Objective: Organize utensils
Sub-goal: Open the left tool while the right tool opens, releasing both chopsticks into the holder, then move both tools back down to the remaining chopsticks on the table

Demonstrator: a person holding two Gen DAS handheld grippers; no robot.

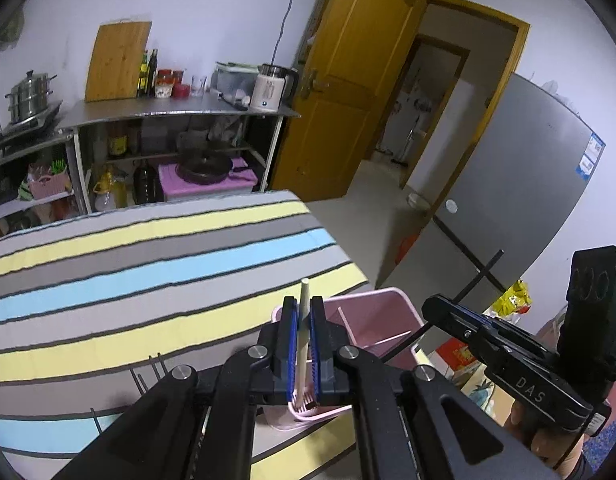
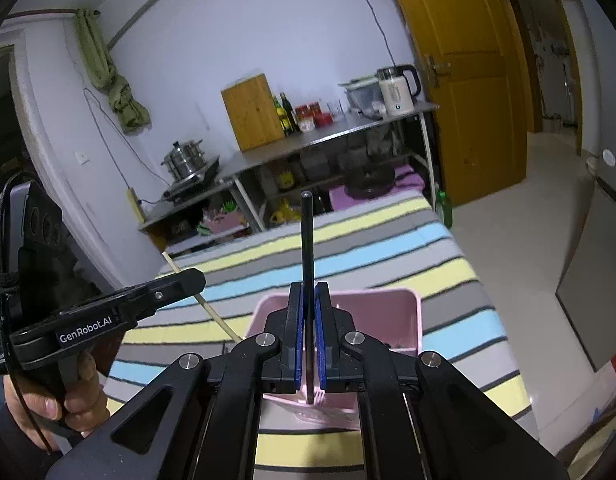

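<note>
My left gripper (image 1: 304, 307) is shut on a cream chopstick (image 1: 304, 300) that stands upright between its blue pads, over the left part of a pink divided utensil basket (image 1: 391, 302). My right gripper (image 2: 308, 292) is shut on a black chopstick (image 2: 306, 232) that points up, over the same pink basket (image 2: 387, 300). The right gripper (image 1: 447, 308) with its black chopstick (image 1: 477, 274) shows at the right of the left wrist view. The left gripper (image 2: 188, 280) with the cream chopstick (image 2: 212, 308) shows at the left of the right wrist view.
The basket sits near the edge of a table under a striped cloth (image 1: 148, 256). Several dark chopsticks (image 1: 152, 372) lie on the cloth by my left gripper. Steel kitchen shelves (image 1: 180, 108) stand behind, a wooden door (image 1: 347, 88) and a grey fridge (image 1: 527, 184) to the right.
</note>
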